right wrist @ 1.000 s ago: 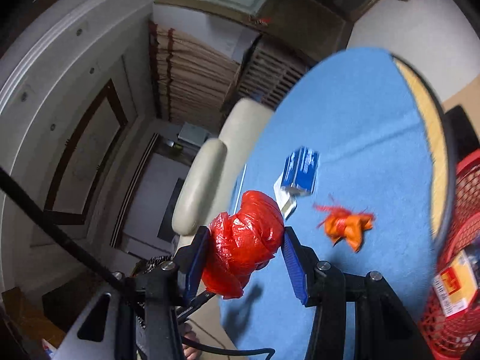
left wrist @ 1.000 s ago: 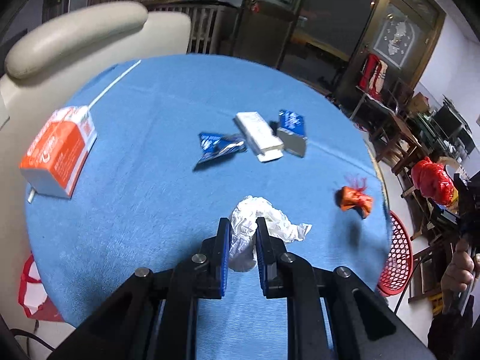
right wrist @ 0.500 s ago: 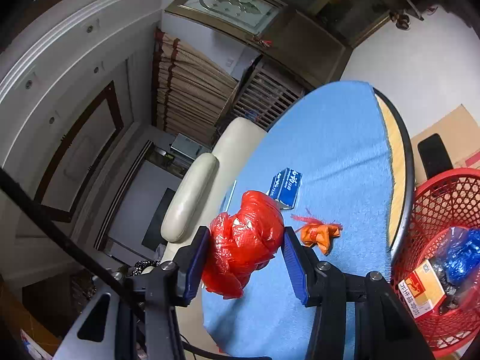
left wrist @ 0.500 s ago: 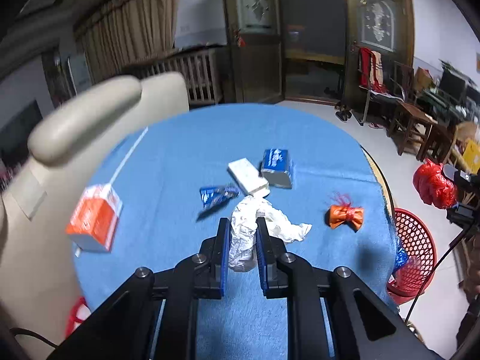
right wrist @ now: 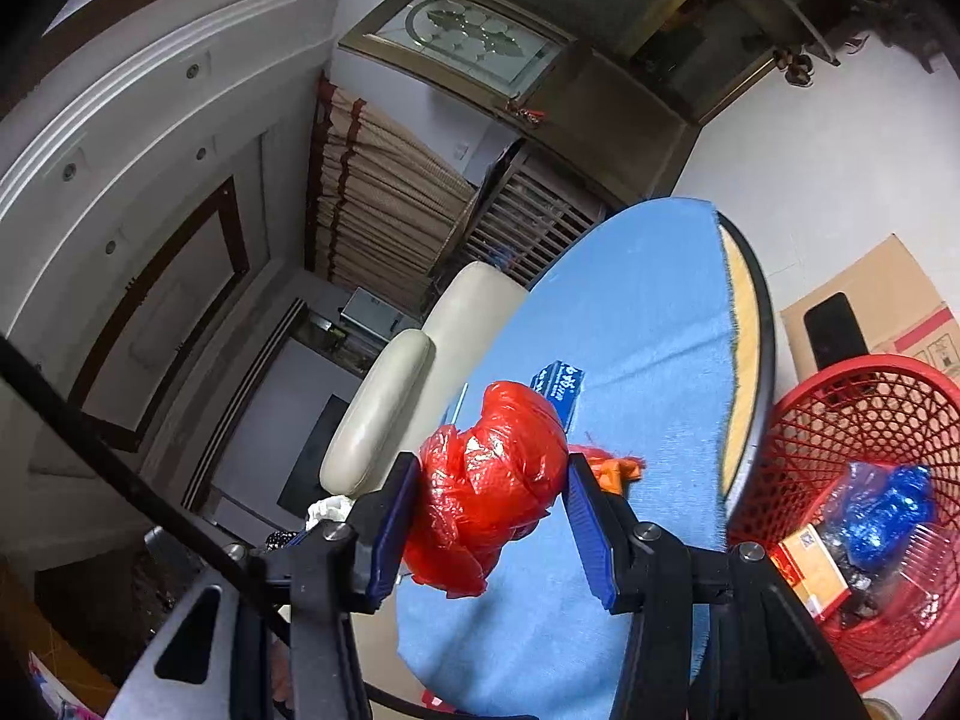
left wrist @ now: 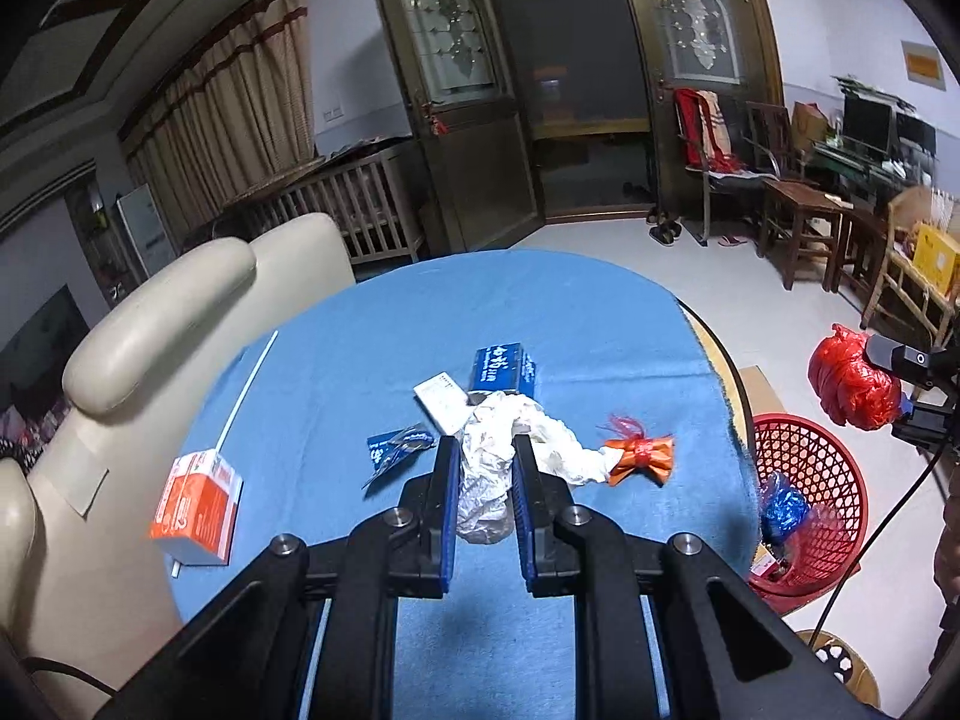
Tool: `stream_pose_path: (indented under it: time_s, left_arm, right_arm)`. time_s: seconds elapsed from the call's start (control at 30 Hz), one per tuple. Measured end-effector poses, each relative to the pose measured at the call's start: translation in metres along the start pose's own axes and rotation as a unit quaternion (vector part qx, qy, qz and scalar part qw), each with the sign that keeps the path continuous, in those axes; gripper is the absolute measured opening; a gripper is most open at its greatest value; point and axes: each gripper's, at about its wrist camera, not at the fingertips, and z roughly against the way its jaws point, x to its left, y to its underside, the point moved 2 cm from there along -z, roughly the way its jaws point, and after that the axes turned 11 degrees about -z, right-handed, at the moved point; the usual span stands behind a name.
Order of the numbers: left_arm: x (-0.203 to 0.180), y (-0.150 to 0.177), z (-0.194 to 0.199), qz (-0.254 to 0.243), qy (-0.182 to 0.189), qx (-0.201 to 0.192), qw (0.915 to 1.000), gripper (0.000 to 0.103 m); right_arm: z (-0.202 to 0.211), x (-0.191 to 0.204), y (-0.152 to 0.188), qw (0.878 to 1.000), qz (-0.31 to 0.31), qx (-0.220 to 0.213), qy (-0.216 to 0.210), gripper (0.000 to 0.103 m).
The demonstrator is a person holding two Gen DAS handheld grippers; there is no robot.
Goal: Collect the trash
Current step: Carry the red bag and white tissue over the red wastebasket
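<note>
On the tabletop [left wrist: 372, 360], a carton [left wrist: 195, 507] lies at the left edge beside a chair [left wrist: 162, 324]. Near the middle a flat packet [left wrist: 441, 399] sits just left of a small box [left wrist: 501, 367], with a torn wrapper [left wrist: 399, 444] nearer and to their left. A knotted scrap [left wrist: 642, 457] lies to the right. On the floor, off the right edge, stands a basket [left wrist: 840, 480] with rubbish in it.

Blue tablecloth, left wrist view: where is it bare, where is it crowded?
Bare: the far half of the tablecloth beyond the blue box, and the strip between the orange-white carton and the blue wrapper. Crowded: the middle.
</note>
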Motion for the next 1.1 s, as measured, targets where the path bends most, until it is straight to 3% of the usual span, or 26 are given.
stream_pose_path:
  time_s: [0.9, 1.1]
  left_arm:
    - [-0.055, -0.031, 0.021, -0.079, -0.015, -0.031, 0.9963, 0.018]
    - [-0.068, -0.038, 0.019, -0.085, -0.005, -0.031, 0.9959, 0.018]
  right_arm:
    - [0.070, -0.014, -0.008, 0.998, -0.028, -0.050, -0.016, 0.052]
    - [0.085, -0.006, -0.008, 0.994, 0.021, -0.085, 0.069, 0.052]
